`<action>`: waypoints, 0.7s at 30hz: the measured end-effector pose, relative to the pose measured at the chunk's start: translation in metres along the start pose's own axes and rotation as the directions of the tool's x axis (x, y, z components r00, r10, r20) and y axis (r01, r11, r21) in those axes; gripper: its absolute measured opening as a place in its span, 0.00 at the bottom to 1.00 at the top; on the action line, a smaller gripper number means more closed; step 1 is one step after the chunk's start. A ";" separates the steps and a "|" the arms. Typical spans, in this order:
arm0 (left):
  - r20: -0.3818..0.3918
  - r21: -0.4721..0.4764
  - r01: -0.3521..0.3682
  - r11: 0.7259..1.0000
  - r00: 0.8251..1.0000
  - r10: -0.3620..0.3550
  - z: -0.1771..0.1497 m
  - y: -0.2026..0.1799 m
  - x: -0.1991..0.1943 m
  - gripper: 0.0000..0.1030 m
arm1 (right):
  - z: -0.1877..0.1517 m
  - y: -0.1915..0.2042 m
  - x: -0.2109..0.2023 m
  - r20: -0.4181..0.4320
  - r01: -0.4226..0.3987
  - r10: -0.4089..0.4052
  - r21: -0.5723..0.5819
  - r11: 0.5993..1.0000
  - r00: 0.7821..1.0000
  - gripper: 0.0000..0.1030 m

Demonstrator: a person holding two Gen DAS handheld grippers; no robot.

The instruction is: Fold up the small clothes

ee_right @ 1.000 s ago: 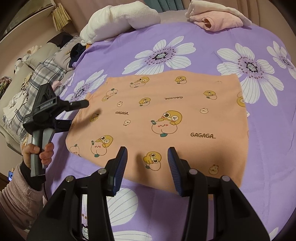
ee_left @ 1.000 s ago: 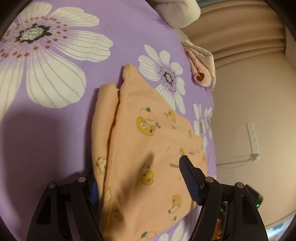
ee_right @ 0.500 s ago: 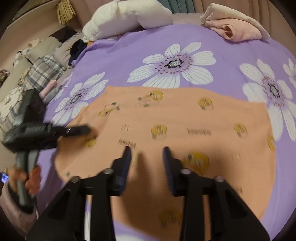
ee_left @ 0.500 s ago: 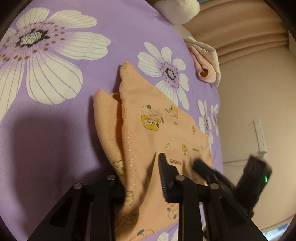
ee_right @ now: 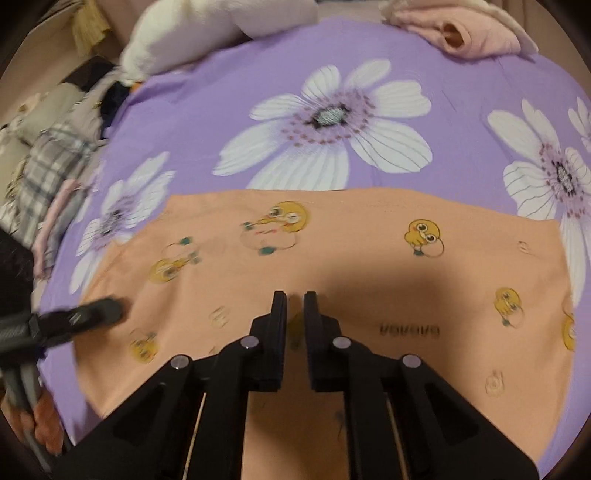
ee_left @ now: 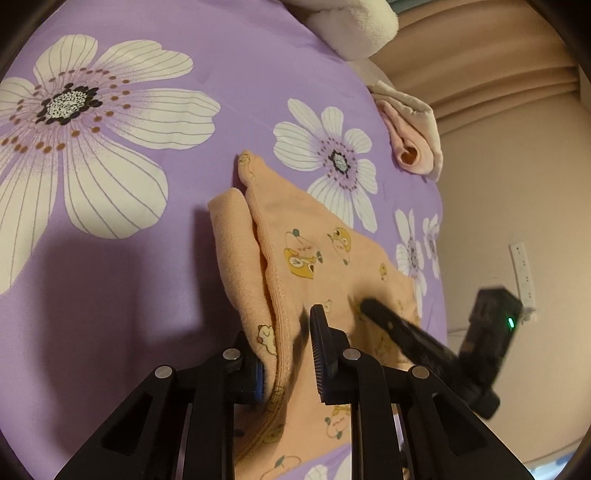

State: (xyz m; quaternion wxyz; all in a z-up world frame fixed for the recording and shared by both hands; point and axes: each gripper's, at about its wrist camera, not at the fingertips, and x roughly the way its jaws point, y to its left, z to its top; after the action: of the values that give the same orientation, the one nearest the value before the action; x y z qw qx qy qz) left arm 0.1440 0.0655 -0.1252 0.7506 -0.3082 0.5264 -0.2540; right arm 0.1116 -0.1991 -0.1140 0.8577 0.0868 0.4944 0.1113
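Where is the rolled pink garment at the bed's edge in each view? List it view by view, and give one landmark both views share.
Left wrist view: the rolled pink garment lies upper right, at the far edge of the purple sheet, past the orange printed cloth.
Right wrist view: the same garment sits at the top right, beyond the big white flower.
Shared landmark: the white fluffy pillow at the top of both views.

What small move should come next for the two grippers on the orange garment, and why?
Probably lift both together and carry the near edge toward the far edge. The left gripper has just closed on the bunched hemmed edge of the orange garment, and the right gripper has closed to a narrow gap with fabric between its fingers, though blur hides how firmly it pinches. The garment lies flat on the purple sheet.
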 end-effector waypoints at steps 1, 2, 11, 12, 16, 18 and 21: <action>0.000 0.003 0.005 1.000 1.000 -0.005 0.000 -0.001 0.000 0.16 | -0.004 0.001 -0.005 0.007 -0.016 0.016 -0.008 1.000 1.000 0.11; -0.003 0.008 0.002 1.000 1.000 -0.002 -0.001 -0.003 0.000 0.14 | -0.012 0.003 -0.012 0.009 -0.030 0.030 -0.018 0.999 1.000 0.11; -0.005 0.039 -0.052 0.998 0.999 0.052 0.000 -0.023 0.002 0.09 | -0.053 0.005 -0.006 -0.025 -0.029 0.028 -0.053 0.998 0.999 0.11; 0.003 0.055 -0.060 0.997 0.998 0.060 0.000 -0.029 0.001 0.09 | -0.051 0.002 -0.009 -0.025 -0.046 0.045 -0.028 0.999 0.999 0.11; 0.036 0.112 -0.081 0.990 0.996 0.077 -0.001 -0.055 -0.003 0.08 | -0.049 -0.005 -0.029 0.021 -0.080 0.080 0.001 0.997 0.997 0.11; 0.042 0.139 -0.085 0.987 0.996 0.080 -0.001 -0.069 -0.003 0.07 | -0.049 -0.013 -0.040 0.053 -0.100 0.099 0.026 0.995 0.994 0.11; 0.040 0.197 -0.096 0.976 0.995 0.090 -0.004 -0.095 0.002 0.07 | -0.048 -0.029 -0.058 0.101 -0.119 0.112 0.063 0.991 0.989 0.11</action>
State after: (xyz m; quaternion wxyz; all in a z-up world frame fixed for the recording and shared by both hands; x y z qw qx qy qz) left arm 0.1358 -0.0011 -0.0580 0.7967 -0.2104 0.5007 -0.2653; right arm 0.0447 -0.2412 -0.0978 0.8694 0.1501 0.4498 0.1394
